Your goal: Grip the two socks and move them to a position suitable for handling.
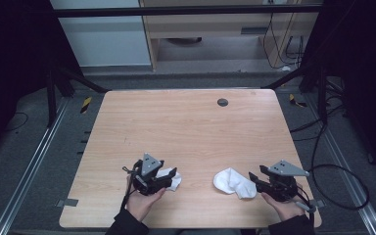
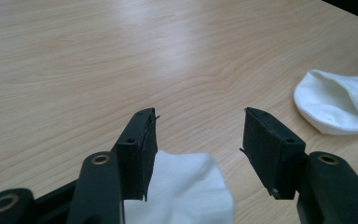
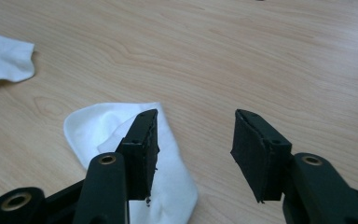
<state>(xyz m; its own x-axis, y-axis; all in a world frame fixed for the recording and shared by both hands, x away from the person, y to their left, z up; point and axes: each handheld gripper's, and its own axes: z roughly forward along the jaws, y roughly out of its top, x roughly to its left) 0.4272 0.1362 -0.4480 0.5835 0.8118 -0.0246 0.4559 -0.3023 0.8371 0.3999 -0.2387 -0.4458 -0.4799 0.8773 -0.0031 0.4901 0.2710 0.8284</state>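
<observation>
Two white socks lie near the front edge of the wooden table (image 1: pixel 186 122). The left sock (image 1: pixel 174 179) sits at the tips of my left gripper (image 1: pixel 169 177), which points right. In the left gripper view that sock (image 2: pixel 182 191) lies low between the jaws against the left pad, and the gripper (image 2: pixel 200 114) is open. The right sock (image 1: pixel 234 182) lies just left of my right gripper (image 1: pixel 253 179). In the right gripper view this sock (image 3: pixel 107 126) runs under the left jaw of the open gripper (image 3: pixel 196 114); nothing is pinched.
A small dark round grommet (image 1: pixel 222 102) sits near the table's far edge. Black cables (image 1: pixel 338 171) loop on the floor to the right of the table. Each gripper view shows the other sock farther off (image 2: pixel 333 102) (image 3: pixel 2 60).
</observation>
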